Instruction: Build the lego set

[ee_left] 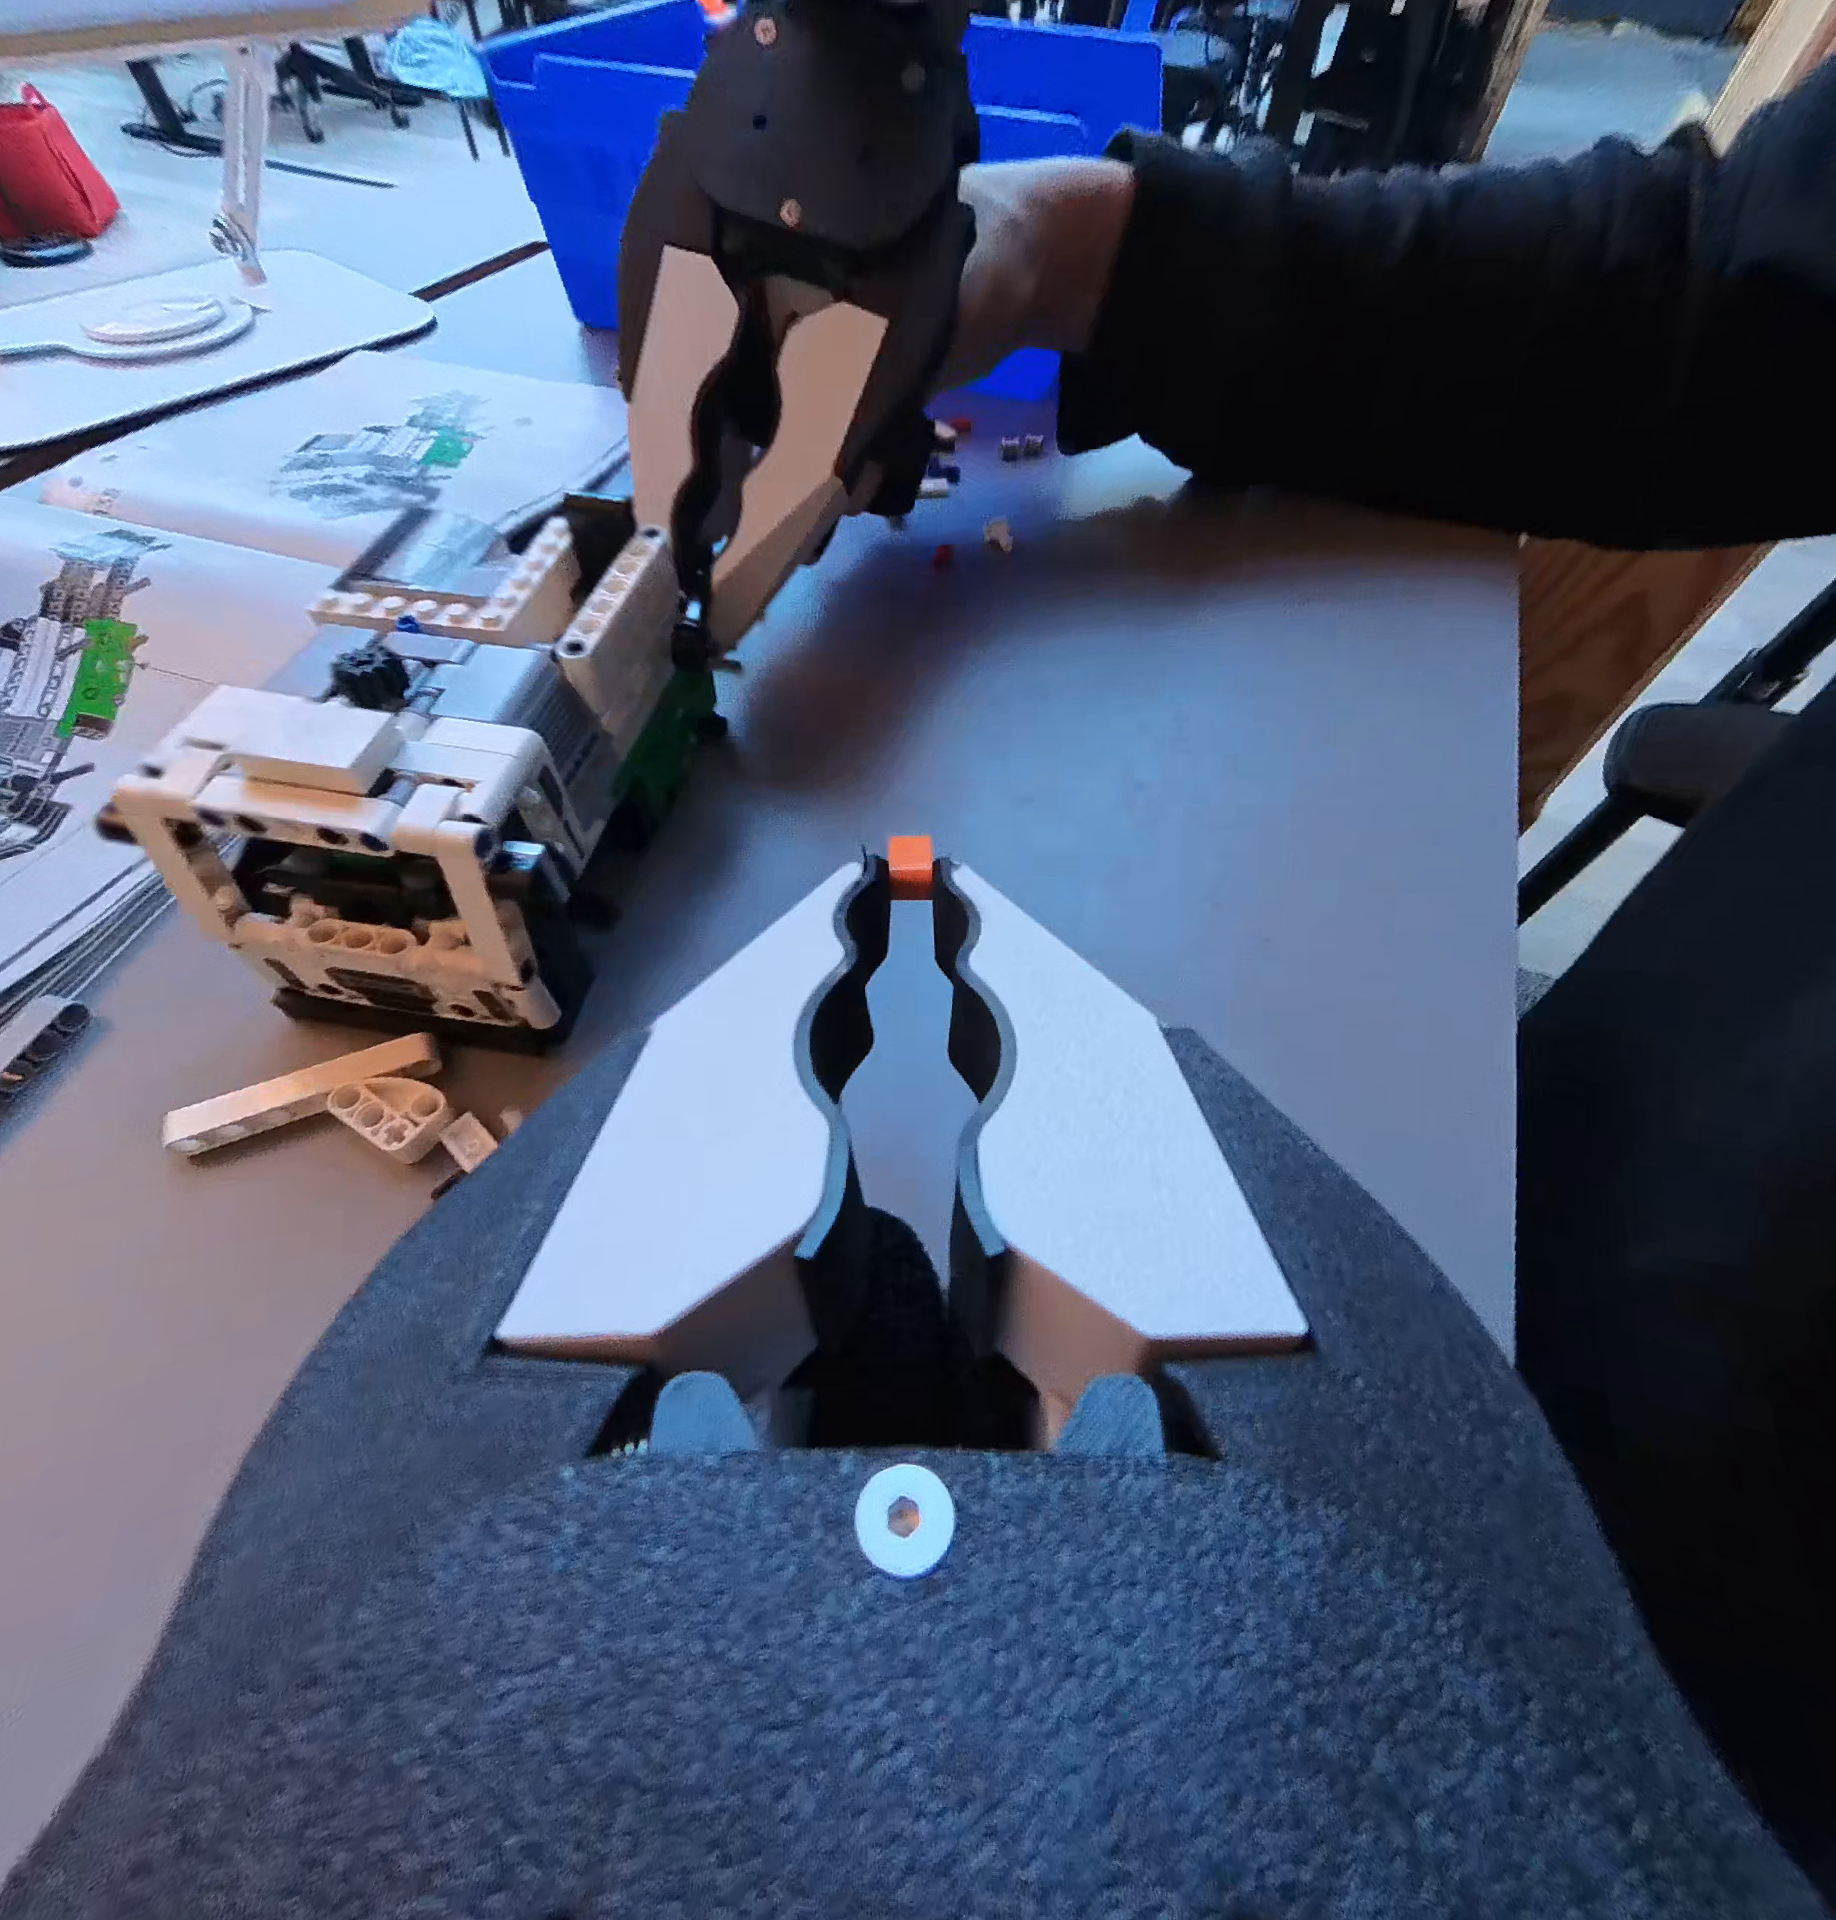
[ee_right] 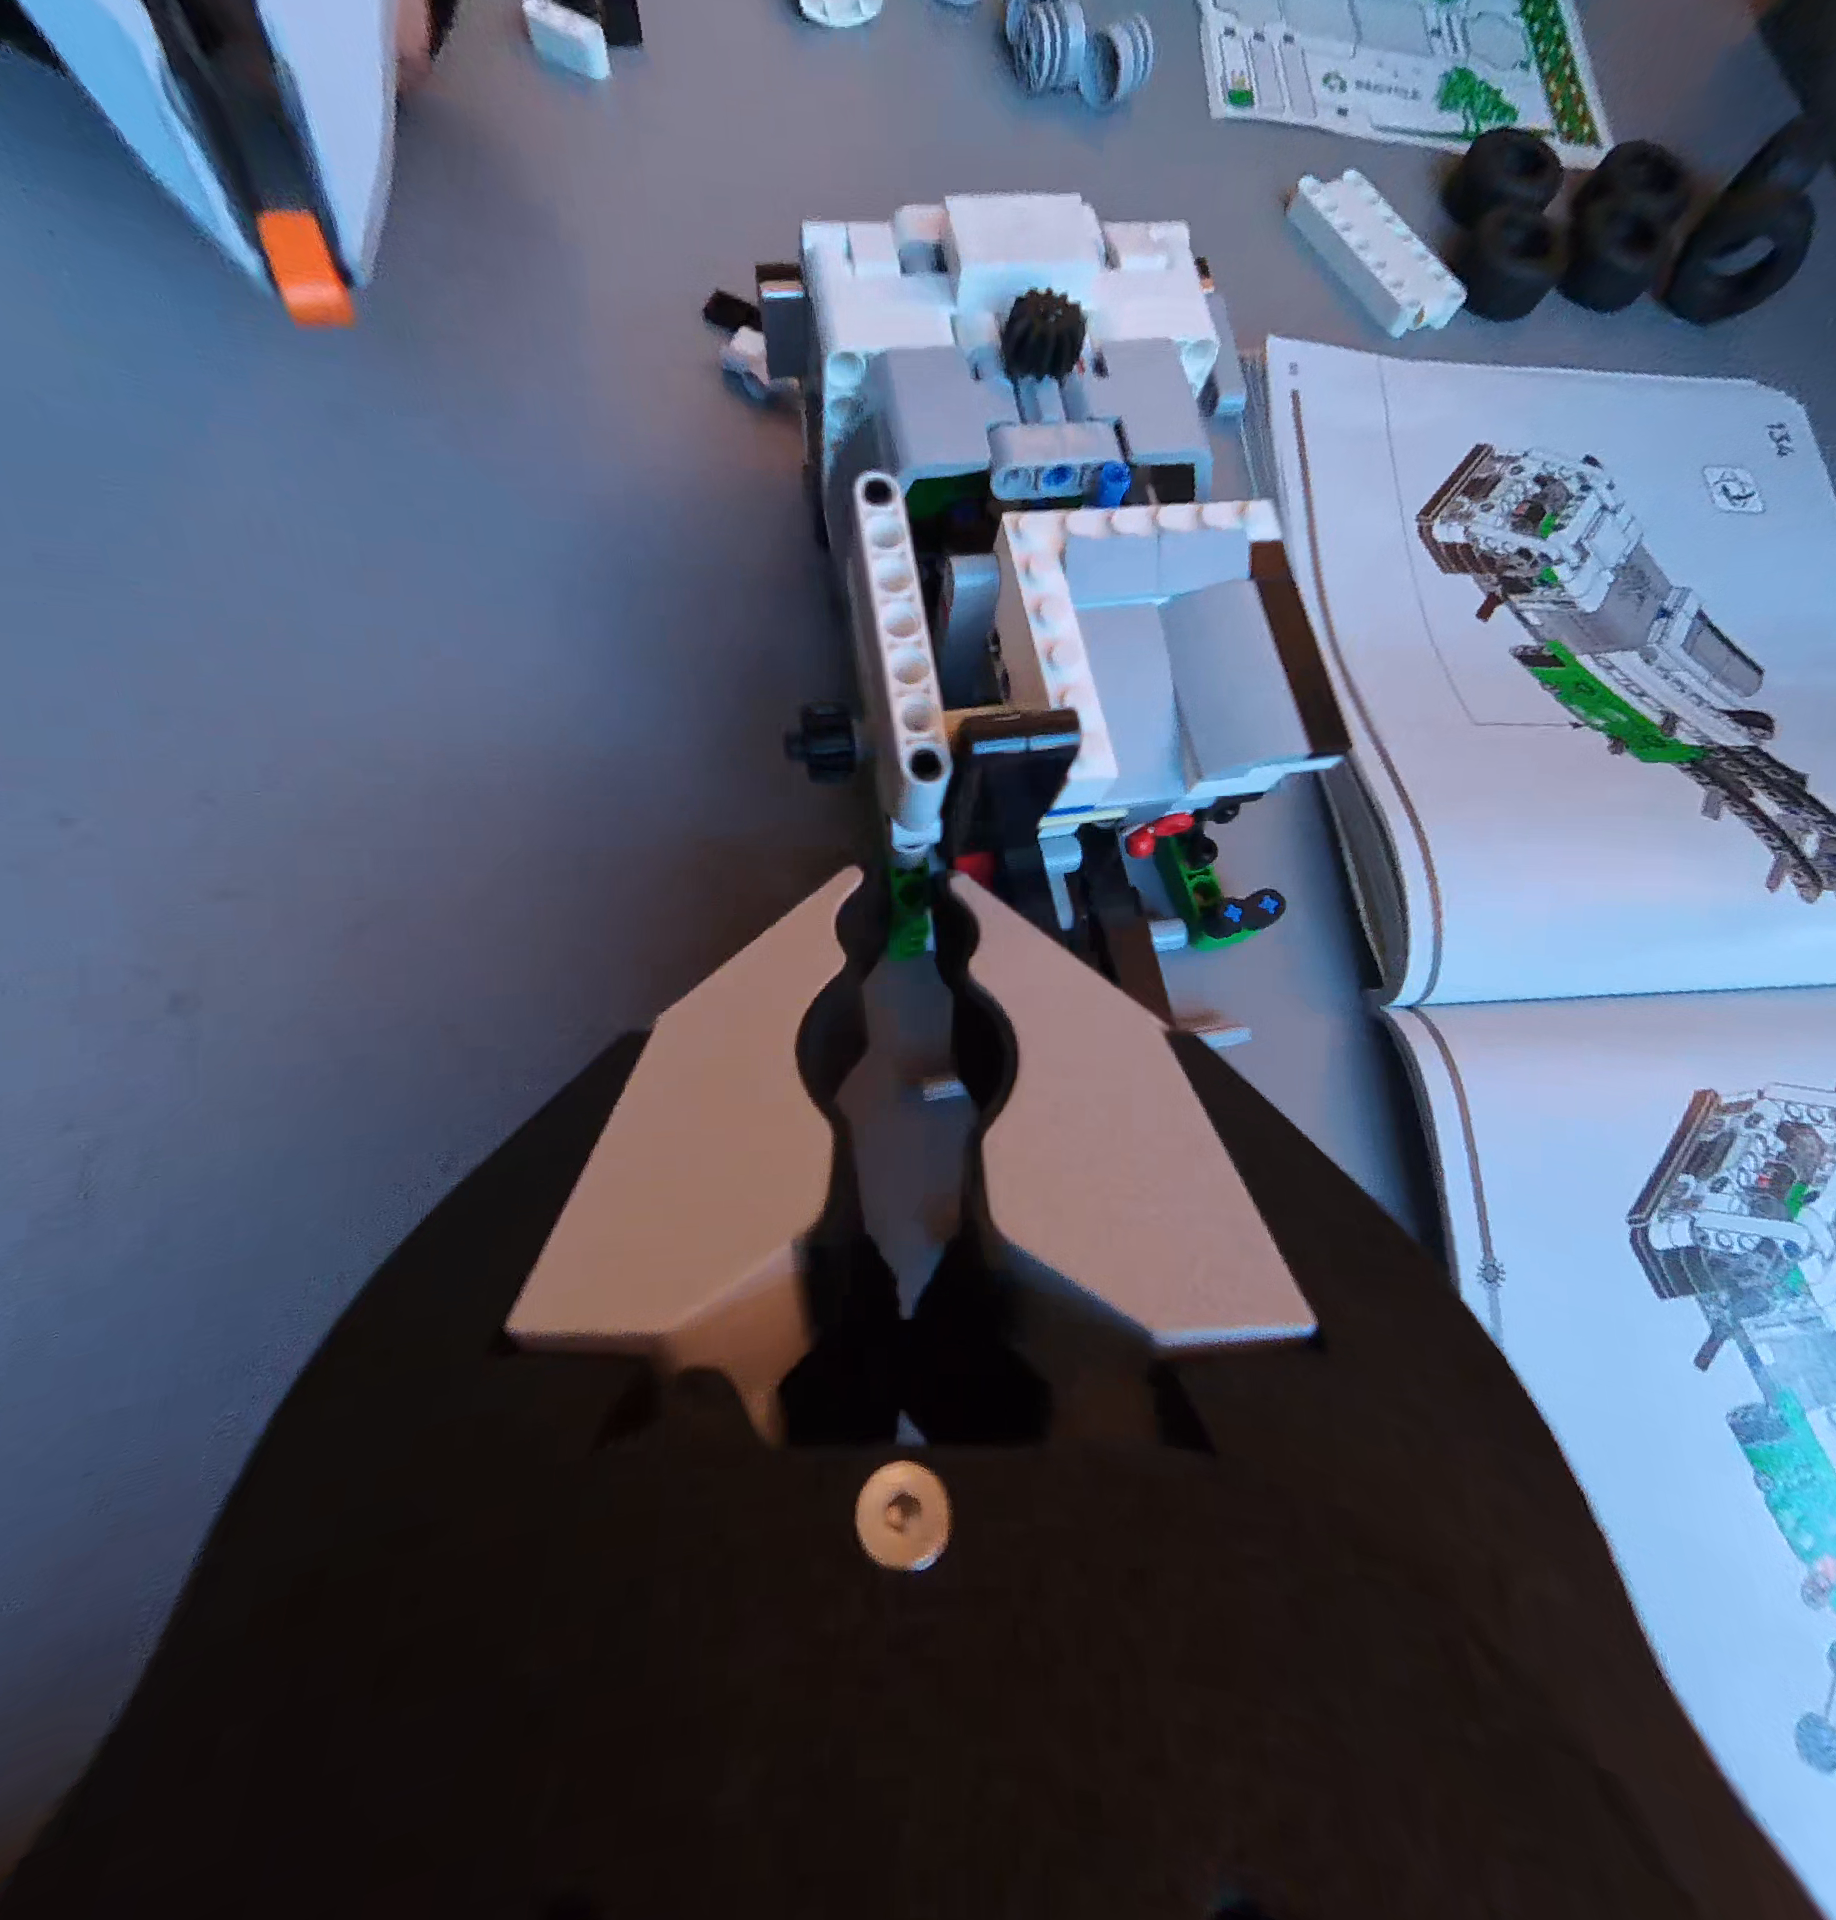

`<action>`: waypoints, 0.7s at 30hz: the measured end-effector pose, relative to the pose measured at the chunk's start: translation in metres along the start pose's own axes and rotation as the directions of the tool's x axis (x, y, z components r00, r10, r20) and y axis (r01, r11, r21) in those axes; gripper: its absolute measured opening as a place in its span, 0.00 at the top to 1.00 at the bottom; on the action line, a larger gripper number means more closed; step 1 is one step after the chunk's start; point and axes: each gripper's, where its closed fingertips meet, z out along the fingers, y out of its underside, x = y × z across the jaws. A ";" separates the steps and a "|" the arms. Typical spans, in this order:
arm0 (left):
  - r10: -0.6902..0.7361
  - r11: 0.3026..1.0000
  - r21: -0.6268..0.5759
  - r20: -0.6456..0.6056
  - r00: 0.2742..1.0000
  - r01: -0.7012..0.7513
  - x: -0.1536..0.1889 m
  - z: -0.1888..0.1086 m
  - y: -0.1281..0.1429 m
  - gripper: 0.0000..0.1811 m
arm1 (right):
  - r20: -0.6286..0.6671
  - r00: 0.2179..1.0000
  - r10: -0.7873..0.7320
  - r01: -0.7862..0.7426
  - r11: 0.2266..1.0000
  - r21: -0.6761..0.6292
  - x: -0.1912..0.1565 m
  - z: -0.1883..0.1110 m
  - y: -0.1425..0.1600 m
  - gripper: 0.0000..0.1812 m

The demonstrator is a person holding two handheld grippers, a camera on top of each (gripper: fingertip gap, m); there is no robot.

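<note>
The half-built white, grey and green lego truck stands on the grey table; it also shows in the right wrist view. My left gripper is shut on a small orange piece, held above the table to the right of the truck. It shows too in the right wrist view, top left. My right gripper is shut on a green part at the truck's rear edge, below a white holed beam. In the left wrist view the right gripper reaches down onto the truck's far end.
The open instruction book lies right of the truck, with black tyres, a white brick and a sticker sheet beyond. Loose white beams lie near the truck's front. Blue bins stand behind. The table edge is to the right. Left tips to right tips: about 15 centimeters.
</note>
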 end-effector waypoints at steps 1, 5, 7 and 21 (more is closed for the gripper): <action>0.013 1.000 -0.016 0.005 1.000 -0.013 0.001 0.002 0.002 0.96 | -0.016 1.000 0.009 -0.009 1.000 0.005 0.002 0.001 -0.001 0.96; 0.042 0.997 -0.065 0.034 0.999 -0.039 0.005 0.008 0.008 0.96 | 0.072 0.991 0.115 -0.116 0.993 0.014 -0.014 0.003 -0.006 0.96; 0.055 0.995 -0.081 0.047 0.997 -0.051 0.008 0.009 0.011 0.96 | 0.116 0.977 0.181 -0.183 0.983 0.003 -0.022 0.004 -0.009 0.96; 0.030 0.990 -0.142 0.030 0.999 -0.026 -0.001 0.048 0.005 0.96 | 0.200 0.897 0.394 -0.408 0.913 0.029 -0.041 -0.002 -0.037 0.97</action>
